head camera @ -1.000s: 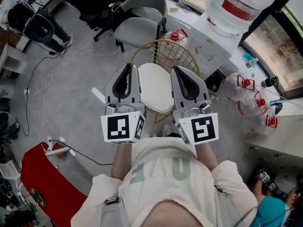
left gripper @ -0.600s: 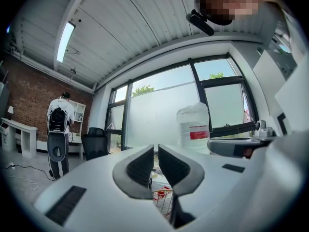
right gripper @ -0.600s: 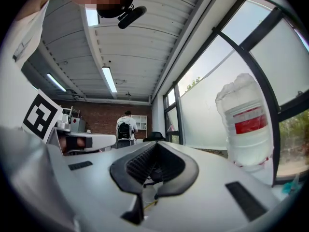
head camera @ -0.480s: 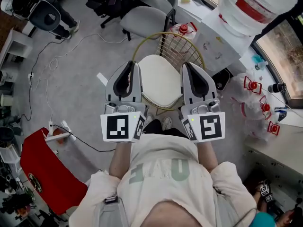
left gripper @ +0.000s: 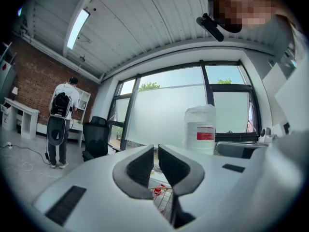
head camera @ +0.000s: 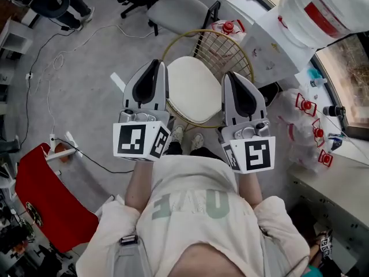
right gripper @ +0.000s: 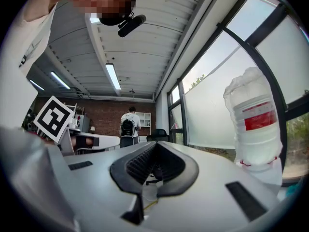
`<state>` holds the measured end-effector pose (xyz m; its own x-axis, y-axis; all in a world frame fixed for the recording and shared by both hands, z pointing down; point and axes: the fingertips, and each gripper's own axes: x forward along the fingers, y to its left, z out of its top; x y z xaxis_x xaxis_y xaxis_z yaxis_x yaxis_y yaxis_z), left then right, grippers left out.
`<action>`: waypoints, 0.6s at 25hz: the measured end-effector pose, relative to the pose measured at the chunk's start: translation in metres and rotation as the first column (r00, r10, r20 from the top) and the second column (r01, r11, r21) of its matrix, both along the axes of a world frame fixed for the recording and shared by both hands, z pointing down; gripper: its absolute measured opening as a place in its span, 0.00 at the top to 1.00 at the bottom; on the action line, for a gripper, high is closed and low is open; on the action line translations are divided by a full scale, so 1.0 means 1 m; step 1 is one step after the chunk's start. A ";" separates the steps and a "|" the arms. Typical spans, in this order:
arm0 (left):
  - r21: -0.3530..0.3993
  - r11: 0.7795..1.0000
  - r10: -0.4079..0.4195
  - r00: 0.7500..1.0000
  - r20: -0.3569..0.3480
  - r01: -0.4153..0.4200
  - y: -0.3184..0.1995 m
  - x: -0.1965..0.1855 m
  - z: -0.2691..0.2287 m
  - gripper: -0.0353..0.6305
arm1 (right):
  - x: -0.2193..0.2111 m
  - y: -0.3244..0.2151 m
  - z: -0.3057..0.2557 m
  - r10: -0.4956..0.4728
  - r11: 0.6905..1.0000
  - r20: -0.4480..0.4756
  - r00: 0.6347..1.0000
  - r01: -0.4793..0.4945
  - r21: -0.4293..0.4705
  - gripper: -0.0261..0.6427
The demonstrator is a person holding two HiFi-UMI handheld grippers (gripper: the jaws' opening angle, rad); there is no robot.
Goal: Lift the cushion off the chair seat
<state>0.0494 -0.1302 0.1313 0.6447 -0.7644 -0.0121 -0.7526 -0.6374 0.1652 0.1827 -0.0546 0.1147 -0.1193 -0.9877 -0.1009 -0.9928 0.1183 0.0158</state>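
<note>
Cushion (head camera: pixel 195 91) lies on gold wire chair (head camera: pixel 222 53) above grey concrete floor (head camera: pixel 86 85).

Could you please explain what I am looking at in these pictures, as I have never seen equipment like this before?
There is no robot here: a person holds a two-jaw gripper in each hand, the left gripper and the right gripper. The cubes with square markers are part of them. The top-down picture comes from a camera on the person's head; the other two come from cameras riding on each gripper, looking along its jaws. A cream cushion lies on the seat of a gold wire chair, between the grippers as seen from above. Both grippers have their jaws together and hold nothing; neither touches the cushion.
</note>
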 end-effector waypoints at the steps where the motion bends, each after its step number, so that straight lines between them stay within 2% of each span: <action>1: -0.025 1.000 0.005 1.000 -0.017 -0.005 -0.004 -0.004 0.006 0.88 | -0.004 -0.004 0.003 -0.007 1.000 0.000 1.000 0.007 -0.009 0.94; 5: -0.093 0.996 -0.007 0.993 -0.115 -0.004 -0.013 -0.026 0.031 0.88 | -0.025 -0.018 0.019 -0.061 0.996 -0.021 0.998 0.060 -0.059 0.94; 8: -0.154 0.988 -0.022 0.992 -0.123 0.002 -0.027 -0.038 0.066 0.88 | -0.045 -0.034 0.037 -0.135 0.986 -0.048 0.990 0.130 -0.109 0.94; 11: -0.259 0.965 -0.082 0.986 -0.143 0.043 -0.032 -0.048 0.114 0.88 | -0.062 -0.044 0.066 -0.215 0.961 -0.053 0.975 0.202 -0.190 0.94; 15: -0.364 0.931 -0.109 0.976 -0.191 0.033 -0.040 -0.062 0.174 0.73 | -0.091 -0.055 0.106 -0.279 0.929 -0.031 0.960 0.262 -0.262 0.94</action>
<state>-0.0130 -0.1705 0.3054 0.6014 -0.7858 0.1444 -0.7191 -0.4537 0.5263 0.0921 -0.1094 0.2210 -0.3836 -0.9085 0.1656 -0.9202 0.3912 0.0148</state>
